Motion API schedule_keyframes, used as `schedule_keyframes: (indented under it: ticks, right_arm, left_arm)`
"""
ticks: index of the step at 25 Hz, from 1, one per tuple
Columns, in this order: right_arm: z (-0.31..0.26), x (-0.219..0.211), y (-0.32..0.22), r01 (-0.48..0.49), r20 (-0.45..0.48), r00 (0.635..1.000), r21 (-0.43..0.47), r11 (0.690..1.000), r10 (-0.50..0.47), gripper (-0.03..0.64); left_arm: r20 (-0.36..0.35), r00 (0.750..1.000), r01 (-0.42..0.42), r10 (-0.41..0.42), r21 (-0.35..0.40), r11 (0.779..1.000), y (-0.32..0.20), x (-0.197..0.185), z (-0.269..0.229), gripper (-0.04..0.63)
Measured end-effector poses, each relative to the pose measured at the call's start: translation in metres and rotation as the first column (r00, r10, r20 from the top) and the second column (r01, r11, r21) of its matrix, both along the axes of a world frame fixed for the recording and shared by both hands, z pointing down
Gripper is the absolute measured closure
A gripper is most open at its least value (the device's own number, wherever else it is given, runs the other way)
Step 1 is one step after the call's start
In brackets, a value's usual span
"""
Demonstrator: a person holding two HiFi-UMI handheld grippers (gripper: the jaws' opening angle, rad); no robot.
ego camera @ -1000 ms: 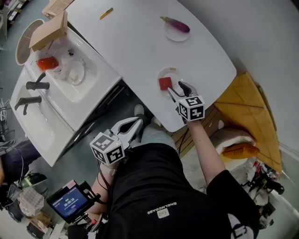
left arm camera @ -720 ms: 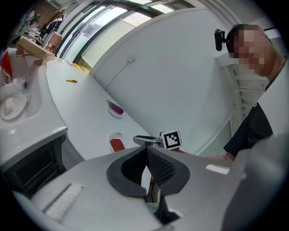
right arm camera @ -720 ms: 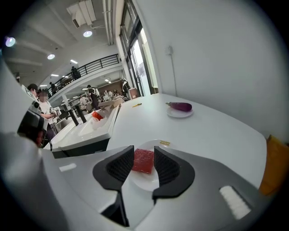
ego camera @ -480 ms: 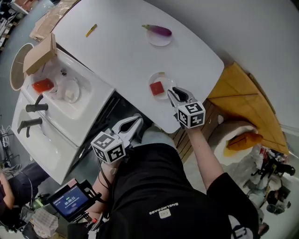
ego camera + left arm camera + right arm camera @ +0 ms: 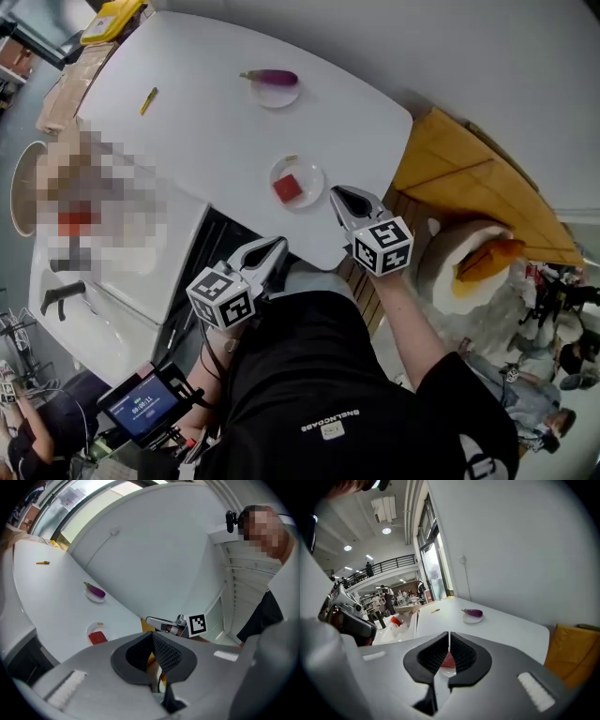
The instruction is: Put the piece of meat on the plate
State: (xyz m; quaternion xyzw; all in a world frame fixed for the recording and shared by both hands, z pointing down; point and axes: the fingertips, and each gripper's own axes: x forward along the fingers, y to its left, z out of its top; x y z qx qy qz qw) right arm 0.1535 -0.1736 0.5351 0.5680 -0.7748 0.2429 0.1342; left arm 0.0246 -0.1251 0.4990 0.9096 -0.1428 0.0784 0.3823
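Note:
A red square piece of meat point(image 5: 288, 187) lies on a small white plate point(image 5: 306, 174) near the white table's front edge. It also shows in the left gripper view point(image 5: 97, 638) and through the right jaws' hollow point(image 5: 448, 659). My right gripper point(image 5: 337, 195) hangs just right of the plate, off the table's edge. Its jaws have just been closing and now stand shut with nothing between them. The left gripper point(image 5: 277, 246) is low beside my body, below the table edge, shut and empty.
A purple eggplant point(image 5: 269, 78) rests on a second plate point(image 5: 277, 94) farther back. A yellow pen point(image 5: 150, 96) lies at the table's left. A white sink unit point(image 5: 103, 300) stands to the left, an orange cushion point(image 5: 459, 178) to the right.
The right gripper has lifted back from the plate and its jaws went from open to shut. The meat stays on the plate. The left gripper rose a little.

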Motion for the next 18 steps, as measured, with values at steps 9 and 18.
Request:
schedule_keyframes:
  ticks: [9,18]
  right_arm:
    - [-0.044,0.028,0.032,-0.076,0.044,0.996,0.076,0.994,0.073,0.604]
    - [-0.072,0.062,0.071,-0.163,0.053,0.986,0.112,0.98,0.158,0.609]
  left_arm:
    - [-0.03,0.997,-0.073,0.074,0.027,0.997,0.008,0.047,-0.019,0.58]
    - [-0.037,0.98,-0.194,0.197,0.08,0.978,0.024,0.102,-0.04,0.58]
